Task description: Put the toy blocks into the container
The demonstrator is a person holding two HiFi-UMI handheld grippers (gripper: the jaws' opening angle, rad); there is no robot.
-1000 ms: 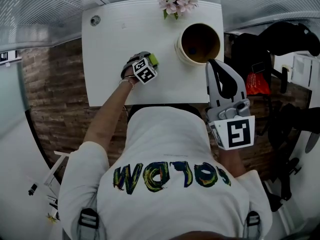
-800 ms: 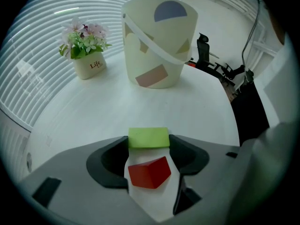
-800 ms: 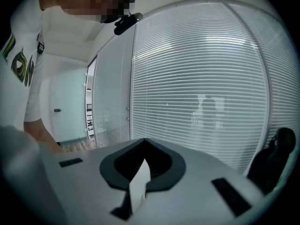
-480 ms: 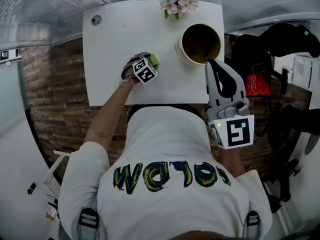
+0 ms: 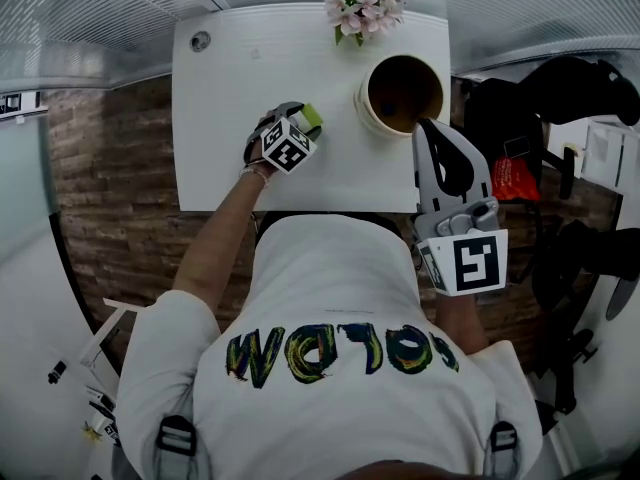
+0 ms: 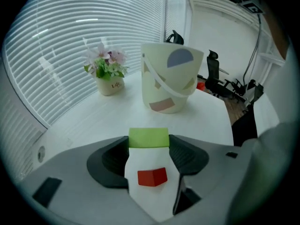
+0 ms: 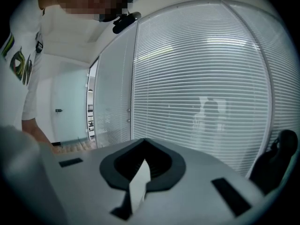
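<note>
Left gripper view: green block (image 6: pixel 148 138) is pinched at the tips of the left claw (image 6: pixel 149 149), over the table (image 6: pixel 93 121); red block (image 6: pixel 152 176) is seen lower in the gap. Container (image 6: pixel 171 76) stands ahead, apart; the block should be carried level over its rim, then released. Right claw (image 7: pixel 140 172) is closed on nothing

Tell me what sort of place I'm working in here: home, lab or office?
Most likely an office or meeting room. A plain white table stands against full-height slatted blinds, black swivel chairs sit beyond it, and a glass partition shows in the right gripper view.
</note>
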